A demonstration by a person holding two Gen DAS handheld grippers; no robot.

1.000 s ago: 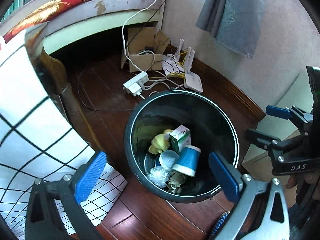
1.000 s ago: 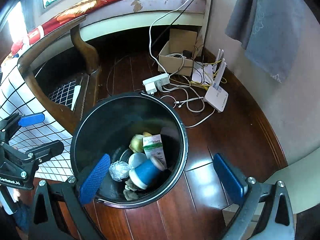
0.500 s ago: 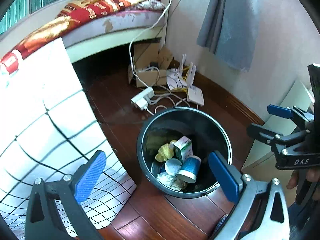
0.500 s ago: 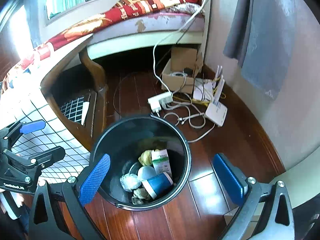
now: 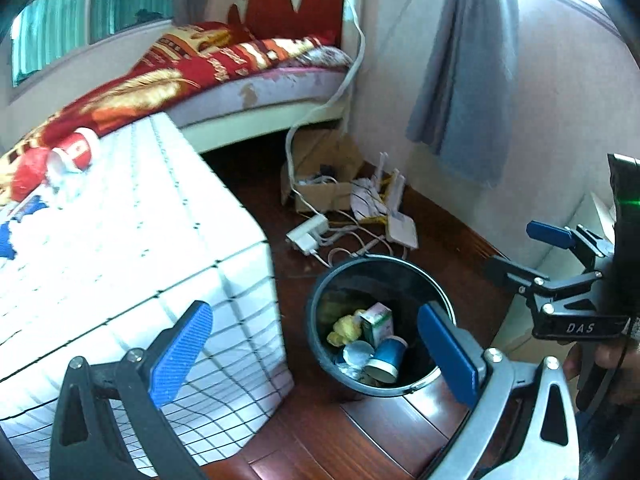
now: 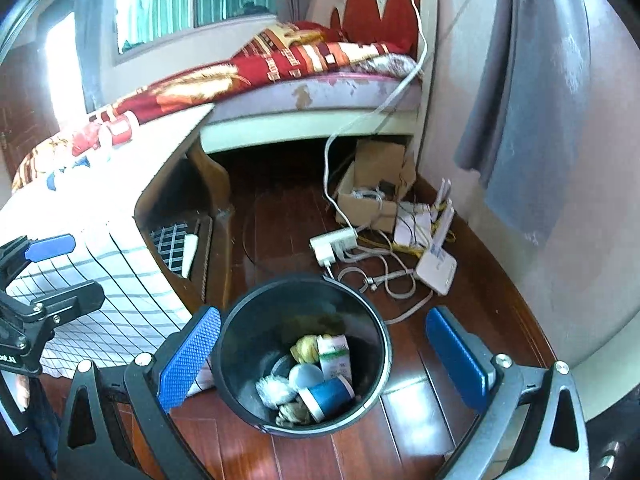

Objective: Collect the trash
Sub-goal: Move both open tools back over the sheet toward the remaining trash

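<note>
Table, far left: a white cloth with a black grid pattern (image 5: pixel 132 240) is draped over a wooden table; its hem hangs close to the floor.
Items on table: a red-and-white paper cup (image 5: pixel 76 151) is seen lying on its side near the far edge, with blurred red, white and blue scraps beside it; these cannot be identified.
Left gripper (image 5: pixel 316 354): blue-padded fingers (image 5: pixel 180 350) are spread wide with nothing between them; it is held above the table corner and the bin.
Bin: a round black plastic waste bin (image 6: pixel 240 336) stands on the dark red wooden floor (image 6: pixel 452 304), just beside the table's hanging cloth.
Bin contents: a blue paper cup with a white rim (image 6: pixel 326 397) lies on its side at the bottom, touching a small green-and-white carton (image 6: pixel 335 358); a yellow crumpled wad (image 6: pixel 304 350), a crumpled clear plastic piece (image 6: pixel 274 390) and a pale round lid (image 6: pixel 305 376) lie beside them.
Right gripper (image 6: pixel 322 362): its blue pads are likewise parted and empty, held over the bin mouth; in the left wrist view it is seen at the right edge, gripped by a hand (image 5: pixel 608 364).
Floor behind bin: a white power strip (image 6: pixel 334 243), tangled white cables, a white router (image 6: pixel 436 266) and an open cardboard box (image 6: pixel 372 196) are grouped near the wall.
Background: a bed with a red patterned blanket (image 6: pixel 256 76) is seen; a grey cloth (image 6: pixel 528 120) hangs on the wall at right.
</note>
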